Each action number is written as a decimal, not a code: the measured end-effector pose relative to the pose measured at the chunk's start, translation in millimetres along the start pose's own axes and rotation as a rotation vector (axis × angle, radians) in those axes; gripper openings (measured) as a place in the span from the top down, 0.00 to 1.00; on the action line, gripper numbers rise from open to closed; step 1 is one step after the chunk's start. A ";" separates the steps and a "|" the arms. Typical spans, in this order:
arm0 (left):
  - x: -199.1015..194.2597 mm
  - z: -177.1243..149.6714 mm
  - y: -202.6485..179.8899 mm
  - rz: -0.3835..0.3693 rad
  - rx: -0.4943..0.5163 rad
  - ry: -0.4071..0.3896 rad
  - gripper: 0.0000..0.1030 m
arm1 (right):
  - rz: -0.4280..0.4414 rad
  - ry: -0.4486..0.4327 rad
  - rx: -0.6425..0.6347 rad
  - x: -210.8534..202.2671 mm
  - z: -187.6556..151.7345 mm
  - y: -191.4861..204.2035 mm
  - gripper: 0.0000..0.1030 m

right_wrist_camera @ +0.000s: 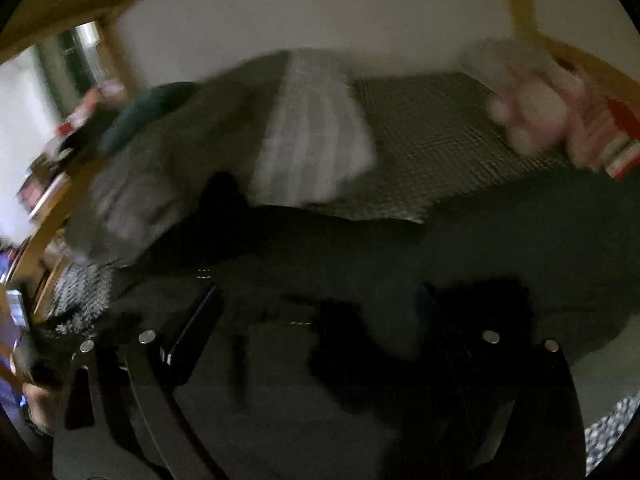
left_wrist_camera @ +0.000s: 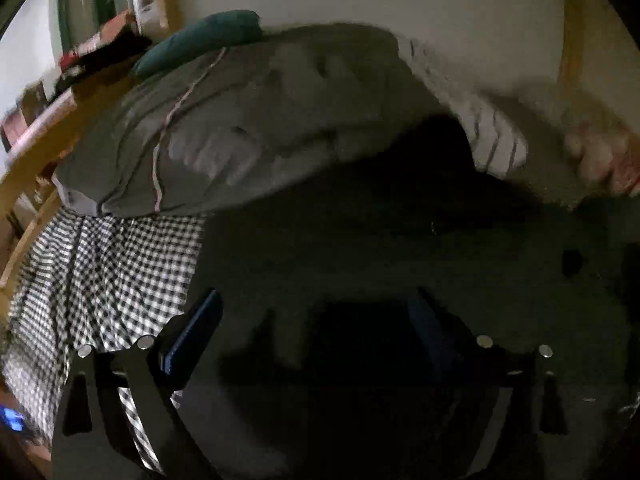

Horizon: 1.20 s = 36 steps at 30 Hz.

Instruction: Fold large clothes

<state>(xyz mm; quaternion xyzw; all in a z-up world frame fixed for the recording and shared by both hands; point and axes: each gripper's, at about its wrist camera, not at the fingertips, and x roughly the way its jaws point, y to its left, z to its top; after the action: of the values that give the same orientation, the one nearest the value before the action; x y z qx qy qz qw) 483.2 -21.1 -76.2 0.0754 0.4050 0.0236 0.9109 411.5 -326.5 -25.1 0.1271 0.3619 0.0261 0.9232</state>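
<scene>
Checked bedsheet (left_wrist_camera: 100, 272) inside wooden bed frame (left_wrist_camera: 572, 20).

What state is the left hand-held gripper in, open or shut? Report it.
Open. In the left wrist view the left hand-held gripper has its two fingers spread wide above the dark garment, nothing clamped between them.

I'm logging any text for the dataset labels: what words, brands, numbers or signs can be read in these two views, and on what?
None can be read.
Red and white package at the bed's far right: print blurred.
Small pale marks on the dark garment: too small to read.
Items on the shelf at left: blurred.
</scene>
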 end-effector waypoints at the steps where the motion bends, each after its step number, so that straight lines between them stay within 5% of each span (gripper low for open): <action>1: 26.7 -14.9 -21.4 0.096 0.027 0.086 0.10 | 0.001 0.014 -0.046 9.0 0.5 17.9 0.06; 3: 59.4 -40.2 -30.8 0.099 -0.004 0.164 0.10 | -0.038 0.086 -0.195 46.8 -19.4 60.9 0.06; 6: 54.5 -59.0 -32.3 0.099 -0.022 0.065 0.10 | -0.146 0.273 -0.277 123.3 -45.3 68.3 0.09; 8: 52.0 -58.3 -35.0 0.076 -0.027 0.073 0.10 | -0.167 0.299 -0.220 151.0 -37.6 46.8 0.09; 9: 52.5 -57.7 -38.2 0.075 -0.021 0.072 0.10 | -0.186 0.280 -0.154 155.1 -24.1 31.5 0.14; 10: 50.0 -57.5 -39.2 0.075 -0.018 0.070 0.10 | -0.195 0.272 -0.121 155.1 -18.0 24.6 0.32; 12: 51.5 -57.5 -42.4 0.087 -0.011 0.070 0.09 | -0.152 0.285 0.005 142.5 -2.1 7.0 0.36; 15: 58.1 -61.8 -35.0 0.100 -0.012 0.056 0.09 | -0.161 0.213 -0.073 102.2 -2.2 22.8 0.09; 19: 62.2 -63.0 -31.2 0.109 -0.013 0.054 0.09 | -0.094 0.193 -0.185 88.3 -34.1 64.1 0.08; 22: 61.6 -62.7 -30.4 0.105 -0.015 0.056 0.09 | -0.261 0.330 -0.317 142.7 -78.4 78.7 0.04; 24: 62.1 -62.0 -31.0 0.109 -0.013 0.059 0.09 | -0.241 0.303 -0.290 154.3 -97.4 66.5 0.03; 30: 62.2 -63.3 -31.7 0.113 -0.013 0.052 0.08 | -0.183 0.335 -0.182 126.3 -86.9 65.9 0.03; 36: 62.9 -63.7 -31.2 0.116 -0.011 0.055 0.08 | -0.268 0.330 -0.216 160.2 -101.6 63.0 0.03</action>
<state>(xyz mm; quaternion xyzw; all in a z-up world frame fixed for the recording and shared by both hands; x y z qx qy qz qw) 477.7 -37.9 -169.3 0.0931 0.4245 0.0805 0.8970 463.7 -221.2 -186.8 -0.0275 0.5165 -0.0378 0.8550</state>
